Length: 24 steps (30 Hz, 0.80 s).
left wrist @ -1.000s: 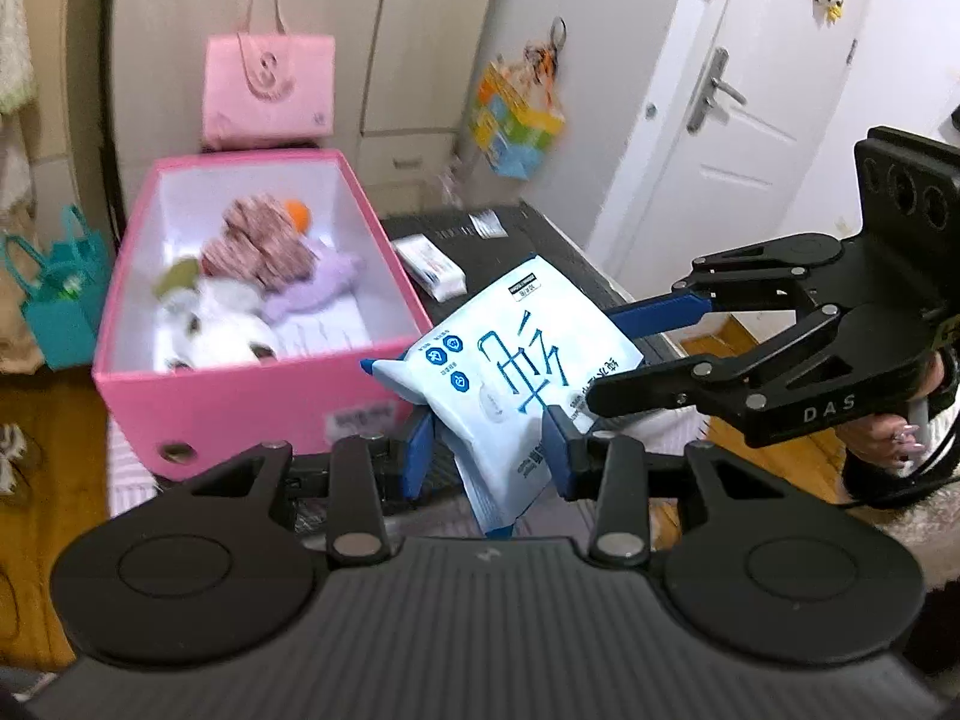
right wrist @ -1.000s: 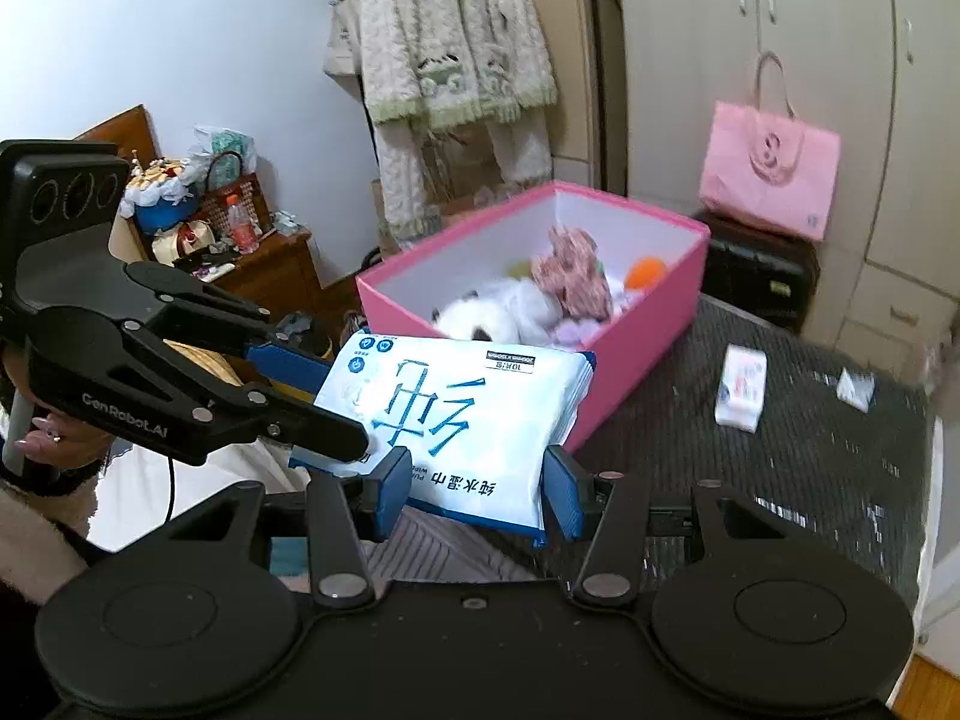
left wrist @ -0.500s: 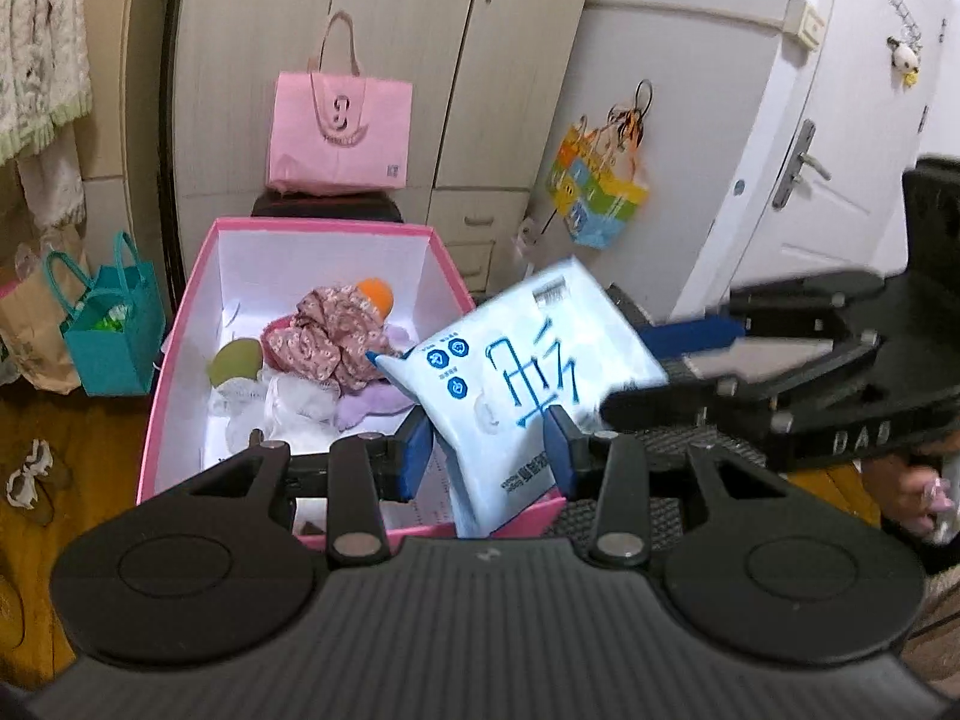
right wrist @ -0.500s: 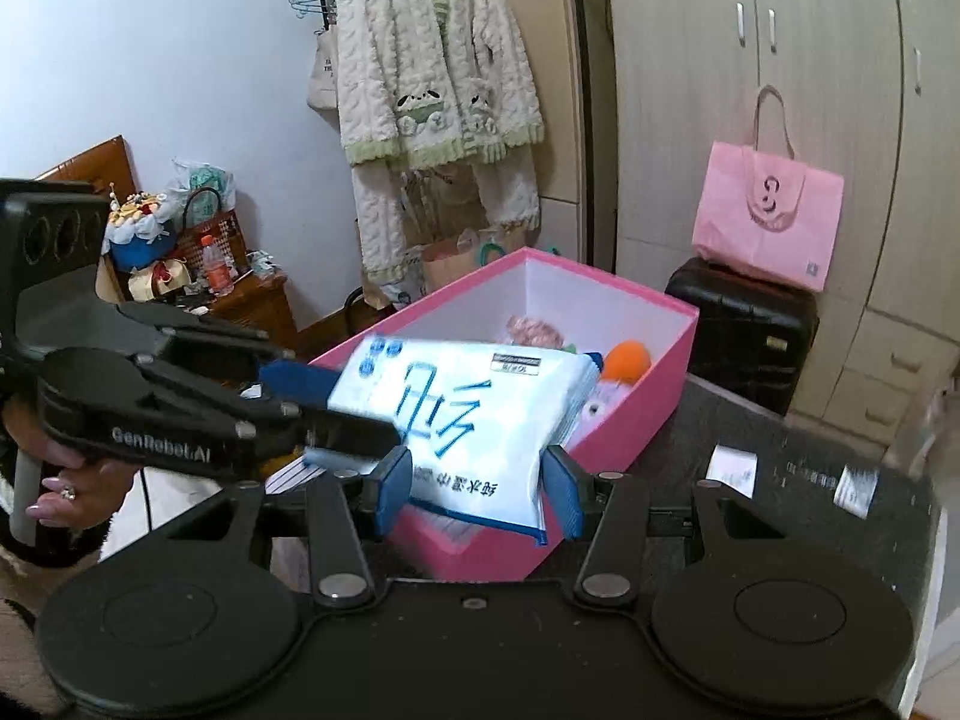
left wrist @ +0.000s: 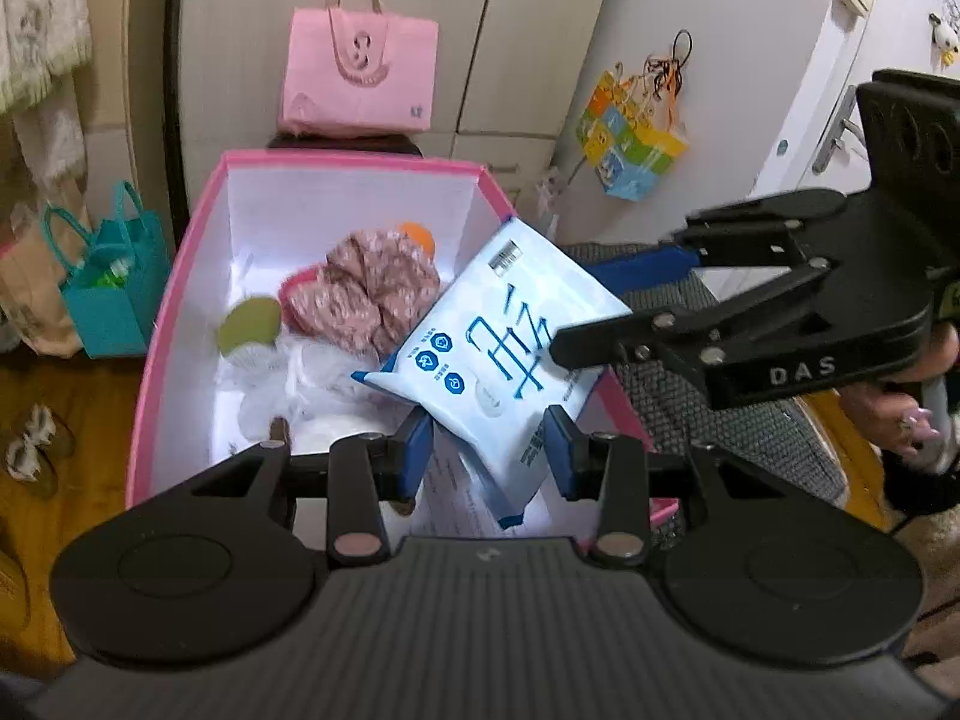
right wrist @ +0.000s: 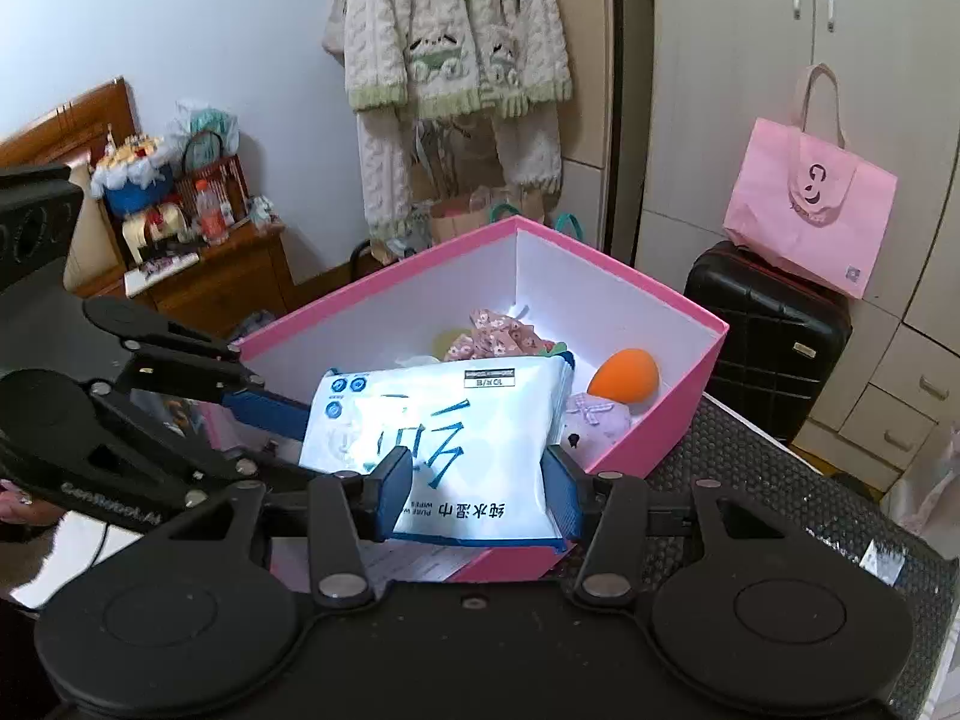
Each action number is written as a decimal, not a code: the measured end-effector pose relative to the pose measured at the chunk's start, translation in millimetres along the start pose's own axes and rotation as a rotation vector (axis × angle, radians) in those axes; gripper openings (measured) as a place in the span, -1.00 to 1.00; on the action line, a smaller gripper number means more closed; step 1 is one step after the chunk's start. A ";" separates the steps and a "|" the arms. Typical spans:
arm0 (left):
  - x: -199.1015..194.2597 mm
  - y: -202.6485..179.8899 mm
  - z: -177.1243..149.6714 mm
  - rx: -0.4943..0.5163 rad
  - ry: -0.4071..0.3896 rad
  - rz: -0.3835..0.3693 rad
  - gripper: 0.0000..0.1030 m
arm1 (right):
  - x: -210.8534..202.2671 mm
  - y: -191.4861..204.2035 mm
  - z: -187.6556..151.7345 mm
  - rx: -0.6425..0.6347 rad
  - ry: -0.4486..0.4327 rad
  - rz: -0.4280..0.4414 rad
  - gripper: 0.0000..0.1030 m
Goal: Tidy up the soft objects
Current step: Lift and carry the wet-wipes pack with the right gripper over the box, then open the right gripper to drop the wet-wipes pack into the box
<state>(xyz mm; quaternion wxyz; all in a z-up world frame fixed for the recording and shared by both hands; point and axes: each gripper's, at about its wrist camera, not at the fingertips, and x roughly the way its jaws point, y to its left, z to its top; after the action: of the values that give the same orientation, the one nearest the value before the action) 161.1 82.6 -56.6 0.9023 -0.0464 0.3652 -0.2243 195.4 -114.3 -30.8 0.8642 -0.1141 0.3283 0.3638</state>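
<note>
A white-and-blue pack of wet wipes hangs tilted over the near right part of the open pink box. My left gripper is shut on its lower end. My right gripper comes in from the right and is shut on the pack's other side. In the right wrist view the pack sits between the right gripper's blue pads, and the left gripper pinches its left edge. The box holds a floral cloth, an orange sponge, a purple plush and white soft things.
The box stands on a dark textured table top. Behind it are a black suitcase with a pink tote bag on top, and wardrobe doors. A teal bag stands on the wooden floor to the left. A person's hand holds the right gripper.
Both grippers have carried the wipes pack from beside the pink box to above its inside. The box now lies directly under the pack. Neither grip has changed.
</note>
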 end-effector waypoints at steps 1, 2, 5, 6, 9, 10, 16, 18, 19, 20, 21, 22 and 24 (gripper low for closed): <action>3.5 3.6 -0.3 -0.017 0.020 -0.016 -0.27 | 3.9 0.1 0.8 -0.012 0.008 -0.005 0.06; 6.0 6.5 -0.5 -0.033 0.037 -0.030 -0.27 | 7.3 0.3 1.0 -0.022 0.013 -0.008 0.06; 5.3 6.8 -1.3 -0.017 0.047 -0.045 -0.25 | 12.2 1.9 1.7 -0.050 0.020 -0.021 0.06; 3.0 5.5 -1.7 0.010 0.041 -0.037 -0.25 | 12.0 3.9 1.7 -0.062 0.021 -0.029 0.06; -8.0 -1.1 -2.6 0.125 0.019 0.050 -0.20 | 7.1 4.9 3.2 -0.087 0.013 -0.046 0.06; -11.7 -2.5 -2.4 0.149 0.021 0.070 -0.18 | 4.6 4.9 2.8 -0.088 0.007 -0.042 0.06; -36.3 -6.4 3.0 0.173 0.013 0.048 0.00 | -8.4 8.7 2.9 -0.062 -0.014 -0.040 0.05; -43.8 -7.5 5.0 0.172 0.005 0.040 0.02 | -14.8 7.4 4.2 -0.035 -0.026 -0.030 0.05; -47.4 -8.7 5.9 0.170 0.002 0.035 0.02 | -19.0 7.6 4.4 -0.021 -0.031 -0.025 0.05; -50.9 -9.8 6.3 0.169 0.000 0.030 0.03 | -23.2 8.2 4.4 -0.010 -0.035 -0.020 0.05; -53.4 -11.2 7.1 0.167 -0.001 0.025 0.03 | -26.2 8.6 3.9 -0.002 -0.035 -0.016 0.05; -56.5 -13.0 8.1 0.165 0.000 0.017 0.03 | -30.2 9.5 3.3 0.008 -0.034 -0.010 0.05; -60.8 -17.1 9.2 0.162 0.003 0.002 0.04 | -37.8 12.6 0.7 0.023 -0.030 0.004 0.05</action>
<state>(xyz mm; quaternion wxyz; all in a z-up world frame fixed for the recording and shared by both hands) 122.5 93.2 -6.8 0.9027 0.0275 0.3474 -0.2523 167.3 -126.0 -5.2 0.8697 -0.0981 0.3196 0.3633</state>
